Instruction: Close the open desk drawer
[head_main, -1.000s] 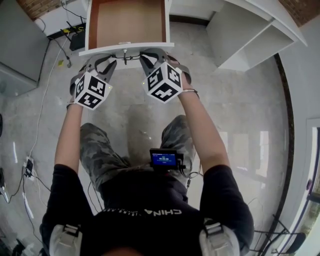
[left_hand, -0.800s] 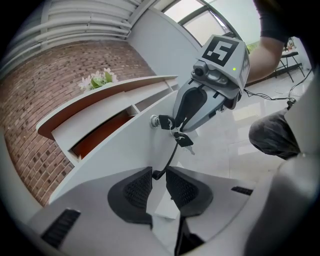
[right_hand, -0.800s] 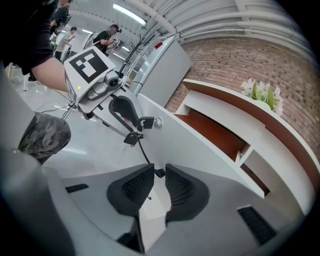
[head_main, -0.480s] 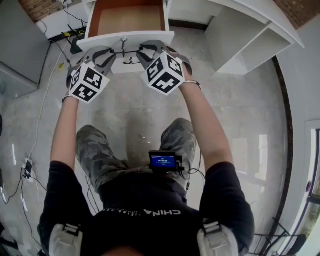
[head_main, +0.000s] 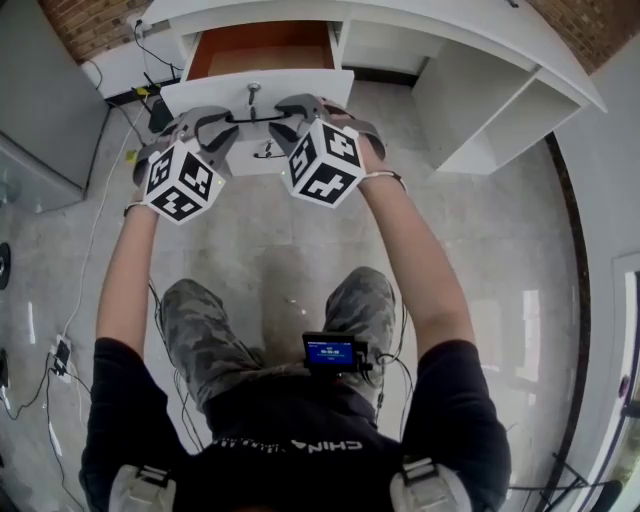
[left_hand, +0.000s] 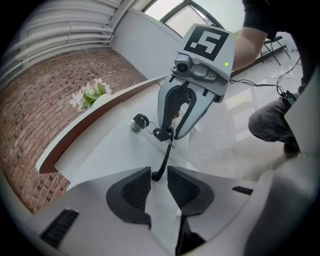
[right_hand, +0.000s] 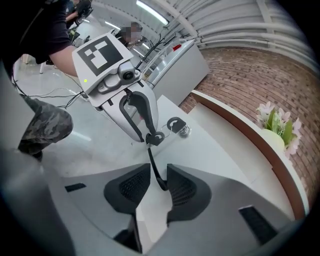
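Left gripper sits loose at the handle, jaws slightly apart, the bar's end between them unsqueezed. The drawer has slid well back under the desk; only a strip of brown interior shows, so it's nearly shut. Right gripper has just been opening its jaws and has released the bar. A last push should finish it.

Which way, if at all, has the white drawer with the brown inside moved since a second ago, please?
Yes: the white drawer slid inward under the white desktop, hiding more brown inside.
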